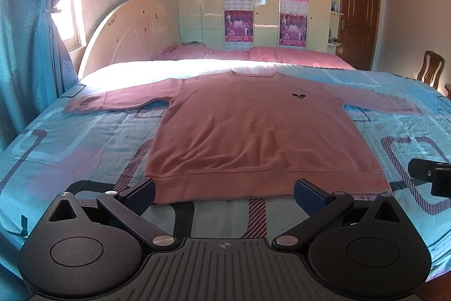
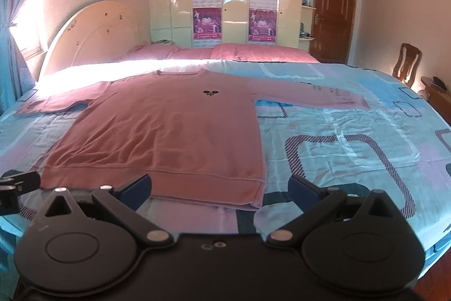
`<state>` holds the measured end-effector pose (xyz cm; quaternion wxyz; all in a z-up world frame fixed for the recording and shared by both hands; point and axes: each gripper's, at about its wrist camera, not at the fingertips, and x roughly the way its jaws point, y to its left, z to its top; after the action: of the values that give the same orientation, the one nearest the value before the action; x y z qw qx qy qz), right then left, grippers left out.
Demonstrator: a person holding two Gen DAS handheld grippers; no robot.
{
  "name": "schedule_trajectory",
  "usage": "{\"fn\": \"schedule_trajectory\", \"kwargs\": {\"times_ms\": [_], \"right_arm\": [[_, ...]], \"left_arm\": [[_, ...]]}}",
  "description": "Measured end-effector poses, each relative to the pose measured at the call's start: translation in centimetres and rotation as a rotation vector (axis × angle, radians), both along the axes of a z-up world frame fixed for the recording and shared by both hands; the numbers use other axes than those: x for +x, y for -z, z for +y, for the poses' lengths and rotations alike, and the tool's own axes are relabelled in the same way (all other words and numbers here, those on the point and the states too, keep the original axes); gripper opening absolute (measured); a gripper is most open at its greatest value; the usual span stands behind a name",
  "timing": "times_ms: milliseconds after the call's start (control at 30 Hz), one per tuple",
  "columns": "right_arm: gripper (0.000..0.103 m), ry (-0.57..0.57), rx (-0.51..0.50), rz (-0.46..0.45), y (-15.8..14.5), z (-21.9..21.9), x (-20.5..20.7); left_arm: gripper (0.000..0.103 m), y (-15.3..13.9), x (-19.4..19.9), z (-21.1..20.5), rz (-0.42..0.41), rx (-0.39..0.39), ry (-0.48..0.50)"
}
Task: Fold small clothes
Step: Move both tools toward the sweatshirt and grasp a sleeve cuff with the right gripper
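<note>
One pink sweater (image 1: 253, 131) is lying flat, two sleeves outspread, on one patterned bed (image 1: 84, 137), two grippers, left (image 1: 224, 192) and right (image 2: 220, 186), hovering wide-jawed, holding nothing.

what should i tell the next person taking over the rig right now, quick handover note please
Left gripper: open, empty, at the sweater's hem near its bottom-left corner.
Right gripper: open, empty, at the hem near the bottom-right corner.
Pink sweater: lies flat, front up, on the blue bedspread, collar away from you, both sleeves spread out to the sides.
Done: sweater laid out; no fold made.
Left: all of the folding, probably sleeves in first, then the body.
</note>
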<state>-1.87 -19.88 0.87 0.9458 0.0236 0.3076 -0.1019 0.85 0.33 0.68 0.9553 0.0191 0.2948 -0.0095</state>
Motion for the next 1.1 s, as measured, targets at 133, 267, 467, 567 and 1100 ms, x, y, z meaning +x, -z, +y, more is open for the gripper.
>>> {"fn": "schedule_trajectory", "kwargs": {"times_ms": [133, 267, 467, 567, 1100], "right_arm": [[0.103, 0.031, -0.015, -0.005, -0.4, -0.5, 0.6], [0.103, 0.064, -0.063, 0.002, -0.5, -0.7, 1.7], [0.103, 0.083, -0.032, -0.028, -0.8, -2.5, 3.0], [0.103, 0.129, -0.015, -0.03, -0.8, -4.0, 4.2], [0.103, 0.218, -0.034, 0.024, 1.9, -14.1, 14.7]], "left_arm": [[0.103, -0.4, 0.8, 0.0, -0.009, -0.004, -0.007], [0.103, -0.8, 1.9, 0.1, -0.025, -0.023, -0.009], [0.103, -1.2, 3.5, -1.1, -0.086, -0.016, 0.02], [0.103, -1.1, 5.0, -2.2, -0.104, 0.009, 0.017], [0.103, 0.6, 19.4, -9.0, 0.039, -0.042, 0.035]]}}
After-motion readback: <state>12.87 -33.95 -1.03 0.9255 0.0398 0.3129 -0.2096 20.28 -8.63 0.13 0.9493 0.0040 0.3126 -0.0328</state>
